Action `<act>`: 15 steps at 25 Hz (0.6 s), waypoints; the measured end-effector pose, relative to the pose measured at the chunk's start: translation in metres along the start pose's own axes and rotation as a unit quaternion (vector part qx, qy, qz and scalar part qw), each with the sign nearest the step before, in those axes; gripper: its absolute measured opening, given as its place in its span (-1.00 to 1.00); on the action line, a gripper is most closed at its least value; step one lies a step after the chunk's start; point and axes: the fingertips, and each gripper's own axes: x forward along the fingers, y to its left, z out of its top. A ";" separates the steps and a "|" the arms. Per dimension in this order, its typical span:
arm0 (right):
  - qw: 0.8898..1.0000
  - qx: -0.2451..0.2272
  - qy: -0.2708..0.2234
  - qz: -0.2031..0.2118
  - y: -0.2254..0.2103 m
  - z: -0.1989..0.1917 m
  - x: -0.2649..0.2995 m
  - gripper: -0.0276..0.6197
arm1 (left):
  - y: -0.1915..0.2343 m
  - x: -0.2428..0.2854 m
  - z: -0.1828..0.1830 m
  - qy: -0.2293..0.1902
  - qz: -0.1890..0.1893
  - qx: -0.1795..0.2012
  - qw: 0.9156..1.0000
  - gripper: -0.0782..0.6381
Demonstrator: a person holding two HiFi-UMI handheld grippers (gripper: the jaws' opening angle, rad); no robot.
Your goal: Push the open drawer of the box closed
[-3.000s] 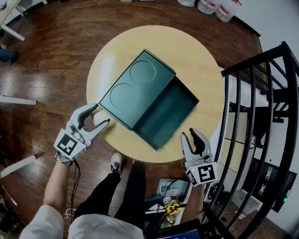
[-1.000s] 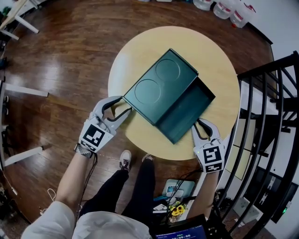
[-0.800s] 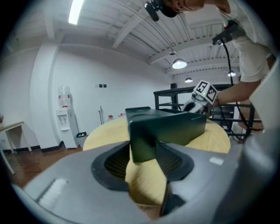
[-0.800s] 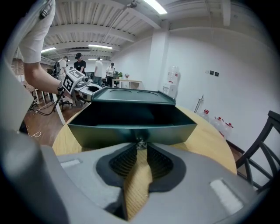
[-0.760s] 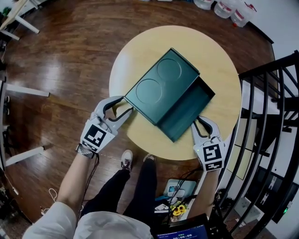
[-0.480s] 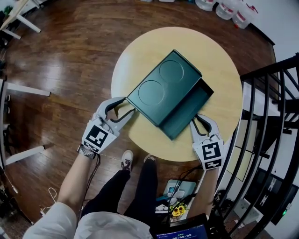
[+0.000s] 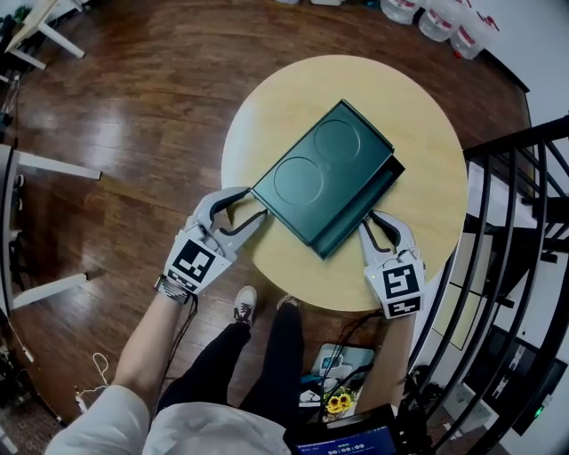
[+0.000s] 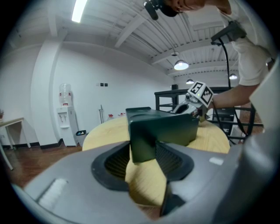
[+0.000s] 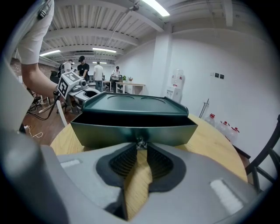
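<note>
Table [image 7: 418, 133]: round, pale wood.
Floor [image 7: 133, 107]: dark glossy planks.
Railing [image 7: 516, 136]: black, set beside table.
Bottles [image 7: 440, 18]: clustered by wall.

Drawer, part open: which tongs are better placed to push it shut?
Right. The right tongs sit square against the drawer front, tips at its knob. The left tongs clamp the box corner opposite, bracing it.
</note>
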 end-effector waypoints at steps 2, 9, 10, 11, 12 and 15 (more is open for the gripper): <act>1.000 0.000 -0.002 0.001 -0.001 0.000 0.002 -0.68 | -0.002 0.002 0.001 0.000 0.000 -0.002 1.000 -0.23; 1.000 -0.002 -0.009 0.003 -0.004 0.008 0.008 -0.68 | -0.004 0.005 0.004 0.002 0.001 -0.004 1.000 -0.23; 1.000 -0.001 -0.011 0.003 -0.004 0.010 0.010 -0.68 | -0.004 0.005 0.005 0.003 0.001 -0.004 1.000 -0.23; 1.000 0.000 -0.012 0.002 -0.004 0.011 0.012 -0.68 | -0.003 0.005 0.005 0.004 0.001 -0.003 1.000 -0.23; 1.000 0.001 -0.014 0.003 -0.004 0.012 0.013 -0.68 | -0.003 0.005 0.005 0.005 0.001 -0.003 1.000 -0.23; 1.000 0.005 -0.018 0.002 -0.005 0.012 0.014 -0.68 | -0.004 0.007 0.005 0.006 0.003 -0.006 1.000 -0.23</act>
